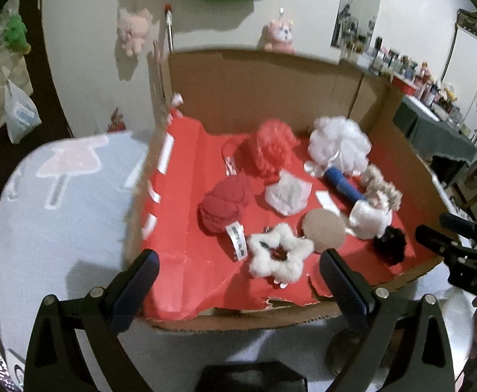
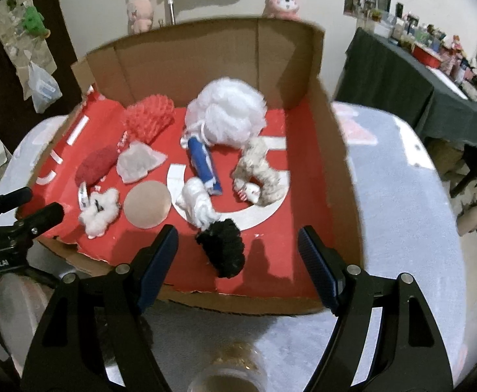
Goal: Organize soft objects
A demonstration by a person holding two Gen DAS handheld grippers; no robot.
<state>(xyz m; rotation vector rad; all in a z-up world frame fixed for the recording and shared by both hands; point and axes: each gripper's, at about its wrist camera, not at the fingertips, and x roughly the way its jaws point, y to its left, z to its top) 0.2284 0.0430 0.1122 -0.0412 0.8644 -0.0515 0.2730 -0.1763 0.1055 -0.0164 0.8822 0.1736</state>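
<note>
An open cardboard box (image 2: 336, 170) lined in red holds several soft items. Among them are a white bath pouf (image 2: 228, 111), a coral pouf (image 2: 148, 117), a red fluffy ball (image 1: 225, 204), a beige round pad (image 2: 147, 204), a white fluffy scrunchie (image 1: 280, 258), a blue roll (image 2: 202, 163), a beige scrunchie (image 2: 264, 173) and a black scrunchie (image 2: 222, 245). My left gripper (image 1: 238, 256) hovers open over the box's front edge, empty. My right gripper (image 2: 238, 230) is open above the black scrunchie, its pads apart from it.
The box rests on a pale blue patterned cloth (image 1: 58, 196). Each gripper shows at the edge of the other's view: right gripper (image 1: 432, 223), left gripper (image 2: 42, 201). A dark-clothed table (image 2: 401, 78) crowded with small items stands at the right. Plush toys (image 2: 282, 3) hang on the wall.
</note>
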